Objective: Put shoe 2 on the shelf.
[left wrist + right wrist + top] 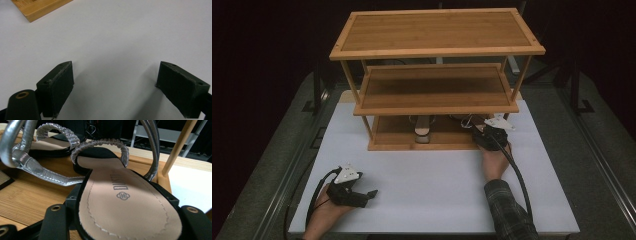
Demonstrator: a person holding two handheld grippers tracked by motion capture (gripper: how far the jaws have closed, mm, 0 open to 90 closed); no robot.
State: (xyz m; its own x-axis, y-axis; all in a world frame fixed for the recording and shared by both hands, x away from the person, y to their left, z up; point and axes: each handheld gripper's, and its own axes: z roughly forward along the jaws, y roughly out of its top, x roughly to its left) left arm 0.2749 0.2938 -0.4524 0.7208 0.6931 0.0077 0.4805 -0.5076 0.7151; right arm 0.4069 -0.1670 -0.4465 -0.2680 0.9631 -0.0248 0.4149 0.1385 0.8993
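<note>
Sandal (pixel 125 212) clamped in right tongs (pixel 125 220), bottom shelf (pixel 27 200).

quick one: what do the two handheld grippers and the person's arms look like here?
Both grippers are black. The left gripper and the right gripper each carry a pale grey three-cornered plate on top and trail a black cable. In the gripper views, jaws are blocky, dark, with brass-ringed screw holes. The right forearm wears a dark plaid sleeve.
</note>
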